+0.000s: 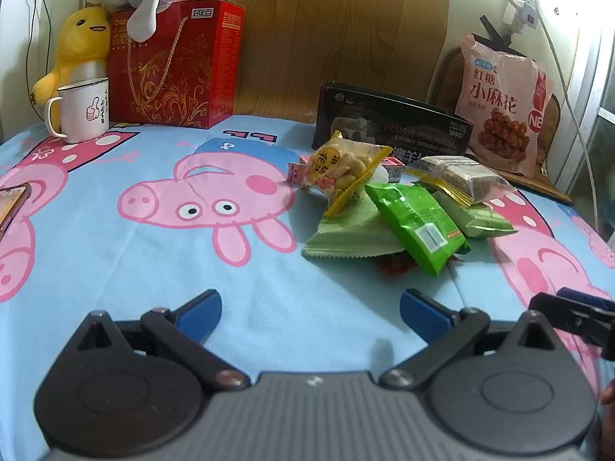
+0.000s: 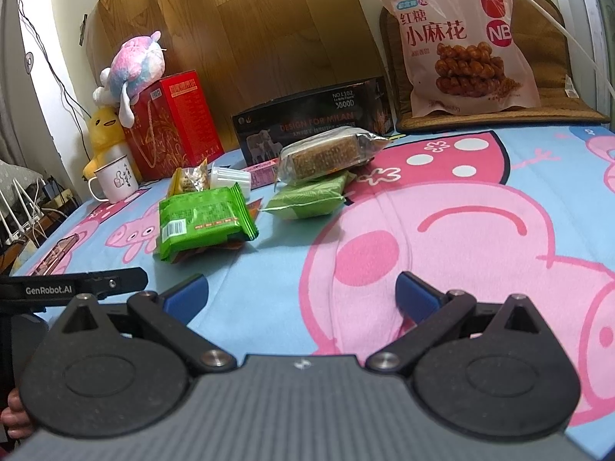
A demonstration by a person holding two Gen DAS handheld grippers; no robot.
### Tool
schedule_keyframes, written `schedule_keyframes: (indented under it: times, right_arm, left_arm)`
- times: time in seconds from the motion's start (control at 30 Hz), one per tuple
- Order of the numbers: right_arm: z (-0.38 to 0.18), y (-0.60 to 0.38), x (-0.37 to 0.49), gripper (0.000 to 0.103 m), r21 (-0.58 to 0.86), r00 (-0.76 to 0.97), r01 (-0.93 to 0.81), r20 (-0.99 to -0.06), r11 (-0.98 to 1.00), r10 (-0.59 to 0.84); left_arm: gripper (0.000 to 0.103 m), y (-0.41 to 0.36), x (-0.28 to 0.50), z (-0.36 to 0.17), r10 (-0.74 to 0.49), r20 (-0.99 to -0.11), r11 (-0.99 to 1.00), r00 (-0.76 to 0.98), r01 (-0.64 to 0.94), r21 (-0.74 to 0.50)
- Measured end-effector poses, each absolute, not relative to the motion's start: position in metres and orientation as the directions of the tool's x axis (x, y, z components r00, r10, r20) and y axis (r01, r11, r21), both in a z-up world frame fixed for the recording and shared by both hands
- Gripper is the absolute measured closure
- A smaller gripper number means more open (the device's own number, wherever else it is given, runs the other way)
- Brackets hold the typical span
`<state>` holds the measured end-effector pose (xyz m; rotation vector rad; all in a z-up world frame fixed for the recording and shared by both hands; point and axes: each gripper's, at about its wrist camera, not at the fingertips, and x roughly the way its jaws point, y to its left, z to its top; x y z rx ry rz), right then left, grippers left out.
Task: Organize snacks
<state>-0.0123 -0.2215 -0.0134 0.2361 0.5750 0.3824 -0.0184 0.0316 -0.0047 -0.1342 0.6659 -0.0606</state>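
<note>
Both the left gripper (image 1: 310, 313) and the right gripper (image 2: 301, 296) hover low over the blue cartoon-pig tablecloth (image 1: 115, 261) with jaws wide apart and nothing between them. The small snack packets lie in a loose pile just in front of the black rectangular carton (image 2: 313, 125), and the bright green foil packet (image 2: 203, 221) lies nearest. To start well, I would bring one gripper to this green packet first, close on its flat crimped edge, and lift slowly, because it rests on other packets that may slide.

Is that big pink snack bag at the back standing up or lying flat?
Standing up. The big pink bag leans upright against the brown cushion behind it, its bottom edge down and its printed front facing the grippers.
</note>
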Motion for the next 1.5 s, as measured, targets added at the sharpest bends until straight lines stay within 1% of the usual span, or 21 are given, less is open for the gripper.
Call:
schedule_keyframes:
  times: [0.63, 1.5]
  right_arm:
    - [-0.0126, -0.2217, -0.0117, 0.0, 0.323, 0.771, -0.284, -0.483, 0.903, 0.415]
    - [-0.0112, -0.222, -0.0111, 0.0, 0.329, 0.771, -0.283, -0.481, 0.901, 0.418]
  left_arm:
    - [0.0, 0.0288, -0.0178, -0.007, -0.087, -0.607, 0.993, 0.79, 0.019, -0.118]
    - [0.0, 0.0306, -0.0186, -0.007, -0.095, -0.601, 0.992, 0.794, 0.023, -0.127]
